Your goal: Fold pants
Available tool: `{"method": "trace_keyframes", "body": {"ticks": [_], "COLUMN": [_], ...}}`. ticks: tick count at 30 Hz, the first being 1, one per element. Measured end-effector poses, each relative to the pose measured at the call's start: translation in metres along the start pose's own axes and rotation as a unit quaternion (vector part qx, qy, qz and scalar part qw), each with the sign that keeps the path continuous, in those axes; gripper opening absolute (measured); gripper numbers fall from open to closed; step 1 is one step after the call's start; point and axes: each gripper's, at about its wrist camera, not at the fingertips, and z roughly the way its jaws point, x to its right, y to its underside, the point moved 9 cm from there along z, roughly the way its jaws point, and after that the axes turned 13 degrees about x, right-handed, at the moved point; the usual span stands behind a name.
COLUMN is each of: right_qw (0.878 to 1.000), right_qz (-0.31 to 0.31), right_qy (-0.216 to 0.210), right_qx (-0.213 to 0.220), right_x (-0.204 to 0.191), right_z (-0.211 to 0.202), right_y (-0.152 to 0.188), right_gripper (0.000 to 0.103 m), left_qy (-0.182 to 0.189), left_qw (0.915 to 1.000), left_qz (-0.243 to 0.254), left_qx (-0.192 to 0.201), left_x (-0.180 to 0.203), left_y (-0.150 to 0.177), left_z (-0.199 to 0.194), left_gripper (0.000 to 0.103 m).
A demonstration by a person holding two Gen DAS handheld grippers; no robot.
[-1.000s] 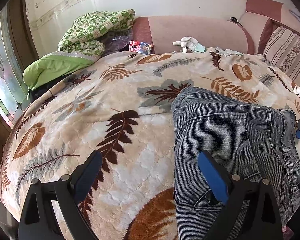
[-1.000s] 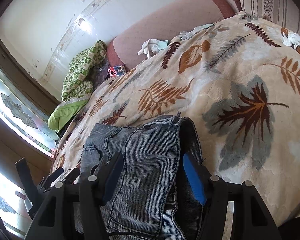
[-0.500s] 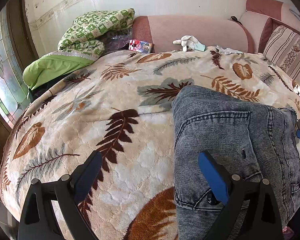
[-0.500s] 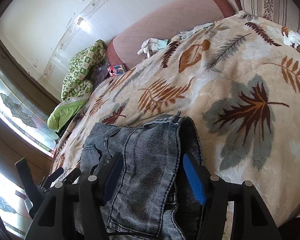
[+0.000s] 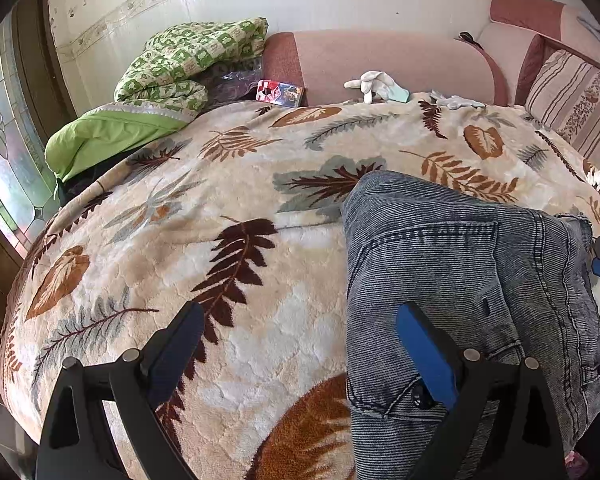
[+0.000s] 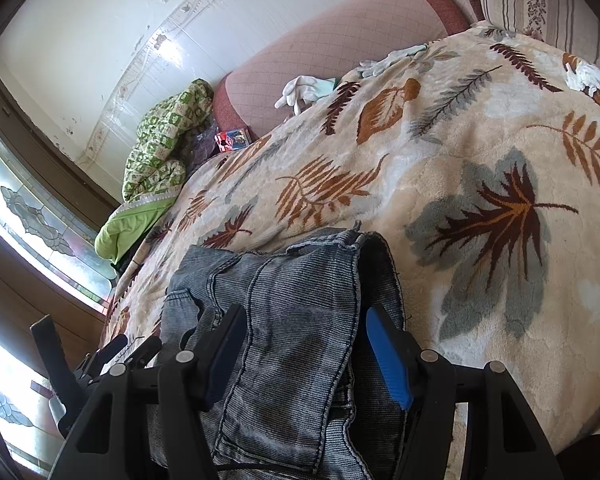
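Note:
Grey-blue denim pants lie folded in a thick stack on a leaf-patterned blanket near the bed's front edge. My left gripper is open at the stack's left edge, its right finger over the denim and its left finger over the blanket. My right gripper is open, jaws either side of the stack's right part, just above it. The left gripper shows at the lower left of the right wrist view.
A green quilt and a small red box lie at the back left. White gloves rest against the pink headboard. A striped pillow is at the right. A window lies left.

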Motion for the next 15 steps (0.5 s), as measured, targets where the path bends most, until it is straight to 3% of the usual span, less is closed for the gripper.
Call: {"method": "trace_keyframes", "body": {"ticks": [15], "right_qw": [1.000], "right_qz": [-0.001], "right_qy": [0.000], "right_qx": [0.000], "right_x": [0.0005], "right_z": [0.0005], "right_y": [0.0006], "right_gripper": [0.066], "left_qy": [0.006], "left_qw": [0.9999], "left_qz": [0.010], "left_qx": [0.004], "left_x": [0.0045], "left_y": [-0.0015], "left_z": [-0.0035], "left_gripper": [0.097]}}
